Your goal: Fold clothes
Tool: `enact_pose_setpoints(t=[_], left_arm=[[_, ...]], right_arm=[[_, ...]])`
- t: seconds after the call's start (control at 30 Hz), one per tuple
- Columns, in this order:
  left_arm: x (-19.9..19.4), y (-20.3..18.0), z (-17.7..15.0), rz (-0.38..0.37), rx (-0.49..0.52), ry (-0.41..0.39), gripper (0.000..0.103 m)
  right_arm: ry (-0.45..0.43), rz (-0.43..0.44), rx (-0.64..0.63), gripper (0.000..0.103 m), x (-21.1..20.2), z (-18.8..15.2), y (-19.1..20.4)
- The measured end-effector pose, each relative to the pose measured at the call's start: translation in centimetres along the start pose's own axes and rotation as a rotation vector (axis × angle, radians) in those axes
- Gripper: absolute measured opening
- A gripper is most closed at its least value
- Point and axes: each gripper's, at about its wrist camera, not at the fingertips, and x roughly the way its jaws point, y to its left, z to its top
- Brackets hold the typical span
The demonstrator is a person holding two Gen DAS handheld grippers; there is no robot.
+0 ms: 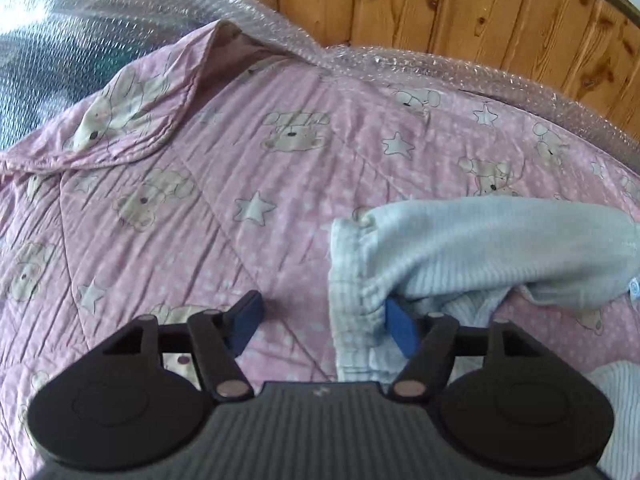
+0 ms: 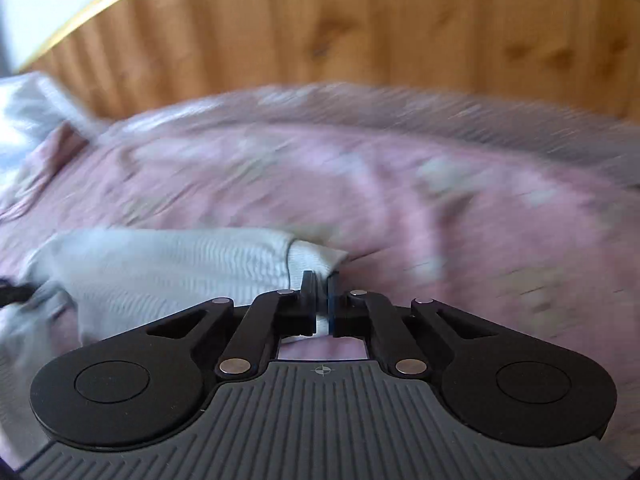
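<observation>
A pink bear-print quilt (image 1: 248,184) covers the bed, and the pale blue ribbed garment (image 1: 480,248) lies bunched on it toward its right. The left tongs (image 1: 320,322) gape wide, one pad against the garment's cuff; the right tongs (image 2: 320,300) are pinched tight on its corner, in a blurred view.

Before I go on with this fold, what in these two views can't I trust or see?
- Right wrist view: the pink bedspread is motion-blurred; its print is unreadable.
- Right wrist view: the pale garment runs off the left edge.
- Left wrist view: the garment runs off the right edge; the gripper body covers its near part.
- Left wrist view: the left gripper, jaws open, has one pad against the cloth; contact underneath is hidden.
- Garment type: unclear in both.
</observation>
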Motion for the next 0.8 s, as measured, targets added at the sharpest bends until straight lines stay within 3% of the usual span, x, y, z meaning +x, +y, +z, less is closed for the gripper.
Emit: enact_pose_setpoints(t=[0.13,0.23,0.4,0.47,0.5,0.53,0.57,0.6,0.63,0.7,0.8], left_arm=[[-3.1,0.9,-1.7,-0.047,-0.027,0.012,0.071],[-5.9,1.6,-4.4,-0.118,-0.084,0.048,0.078],[-6.1,1.9,-7.2,-0.198,-0.228,0.117,0.078],[-5.6,1.6,-7.1,-0.203,-0.270,0.091,0.081],[-5.4,1.4,-6.8,-0.211,-0.273,0.065,0.080],[-5.1,1.1,-6.5,-0.222,-0.269,0.053,0.060],[-4.9,1.0,-6.0,-0.227,-0.266,0.058,0.033],[-4.8,1.0,-5.5,-0.230,-0.265,0.069,0.011],[-5.3,1.4,-4.9,-0.227,-0.274,0.062,0.011],[-7.5,2.6,-3.9,-0.218,-0.294,0.020,0.011],[-7.7,3.8,-3.6,-0.163,-0.274,0.031,0.011]], right_arm=[[-0.018,-0.084,-0.001,0.037,-1.9,0.5,-1.2],[-0.022,-0.024,0.015,0.052,-4.7,-0.8,-0.2],[-0.003,0.062,0.013,0.063,-5.8,-4.5,2.5],[0.004,0.097,0.013,0.067,-6.3,-5.9,3.7],[0.008,0.114,0.012,0.067,-6.5,-6.6,4.2],[0.012,0.132,0.012,0.066,-6.7,-7.4,4.8],[0.016,0.149,0.012,0.064,-6.9,-8.1,5.3],[0.019,0.167,0.012,0.042,-7.1,-8.8,5.9],[0.037,0.178,0.013,0.002,-7.1,-8.9,6.4],[0.096,0.122,-0.007,0.004,-8.0,-6.1,7.2],[0.028,0.124,-0.083,0.008,-12.2,-2.0,8.8]])
